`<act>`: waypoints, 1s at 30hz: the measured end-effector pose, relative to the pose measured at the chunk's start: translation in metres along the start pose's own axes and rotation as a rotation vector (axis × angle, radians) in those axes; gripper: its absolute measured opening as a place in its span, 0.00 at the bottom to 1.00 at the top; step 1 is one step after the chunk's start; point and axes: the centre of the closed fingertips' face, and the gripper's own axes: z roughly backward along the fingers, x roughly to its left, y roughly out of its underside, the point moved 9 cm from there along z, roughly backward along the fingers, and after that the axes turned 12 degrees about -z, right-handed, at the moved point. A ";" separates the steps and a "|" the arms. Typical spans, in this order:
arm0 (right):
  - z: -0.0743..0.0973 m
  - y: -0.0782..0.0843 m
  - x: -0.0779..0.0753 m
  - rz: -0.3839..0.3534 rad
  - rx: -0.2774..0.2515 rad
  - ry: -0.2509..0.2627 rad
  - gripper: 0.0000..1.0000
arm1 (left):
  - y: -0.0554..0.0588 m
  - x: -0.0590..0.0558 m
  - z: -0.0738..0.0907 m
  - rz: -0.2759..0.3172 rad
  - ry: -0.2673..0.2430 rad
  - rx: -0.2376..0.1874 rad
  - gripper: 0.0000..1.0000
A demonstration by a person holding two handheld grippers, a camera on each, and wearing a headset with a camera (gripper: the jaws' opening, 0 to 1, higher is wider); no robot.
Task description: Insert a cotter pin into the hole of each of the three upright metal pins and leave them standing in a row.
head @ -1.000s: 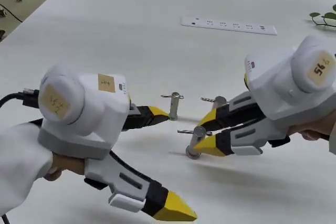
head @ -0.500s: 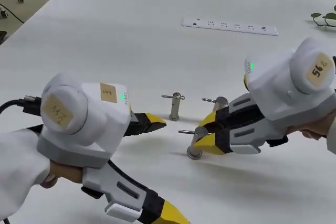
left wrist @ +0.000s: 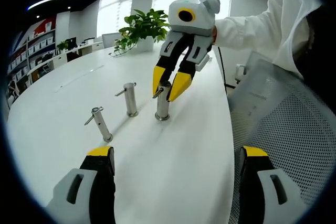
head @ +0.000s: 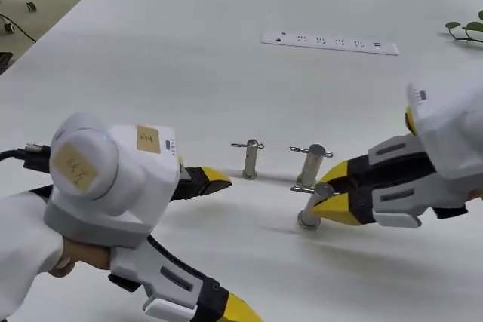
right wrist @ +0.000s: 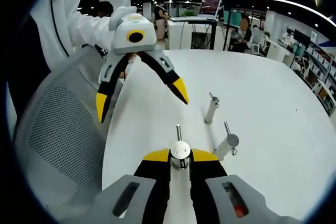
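Observation:
Three upright metal pins stand on the white table, each with a cotter pin through its head. The left pin (head: 250,159) (left wrist: 101,123) and the back pin (head: 309,164) (left wrist: 129,99) stand free. My right gripper (head: 330,188) (right wrist: 180,160) is shut on the nearest pin (head: 308,213) (right wrist: 180,149), just below its head, with the pin's foot at the table. In the left gripper view, the right gripper (left wrist: 167,88) straddles that pin (left wrist: 163,103). My left gripper (head: 229,245) (left wrist: 176,153) is wide open, a short way left of the left pin, holding nothing.
A white power strip (head: 330,40) lies at the far side of the table (head: 151,58). A green plant (head: 466,28) sits at the far right edge. A mesh office chair (left wrist: 283,114) and the person's white sleeve (left wrist: 252,22) are beside the table.
My right gripper has slid the nearest pin to the right, closer in line under the back pin. My left gripper has drawn back from the left pin.

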 end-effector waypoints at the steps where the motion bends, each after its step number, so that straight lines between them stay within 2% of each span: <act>1: 0.004 0.004 -0.002 -0.007 -0.002 -0.002 0.07 | 0.000 0.001 0.000 0.001 -0.007 0.000 0.99; 3: 0.012 0.012 -0.009 -0.061 -0.011 0.005 0.07 | 0.000 0.003 -0.001 -0.004 -0.024 0.001 0.98; 10: 0.036 0.026 -0.027 -0.069 0.015 0.058 0.07 | -0.004 0.006 -0.003 0.006 -0.023 -0.004 0.97; 13: 0.044 0.032 -0.042 -0.065 0.031 0.076 0.07 | -0.005 0.005 -0.004 0.018 -0.015 -0.005 0.97; 20: 0.049 0.040 -0.055 -0.070 0.032 0.084 0.07 | -0.008 0.004 -0.005 0.030 -0.018 -0.013 0.97; 30: 0.047 0.040 -0.064 -0.064 0.020 0.072 0.07 | -0.009 0.005 -0.004 0.042 -0.032 -0.013 0.99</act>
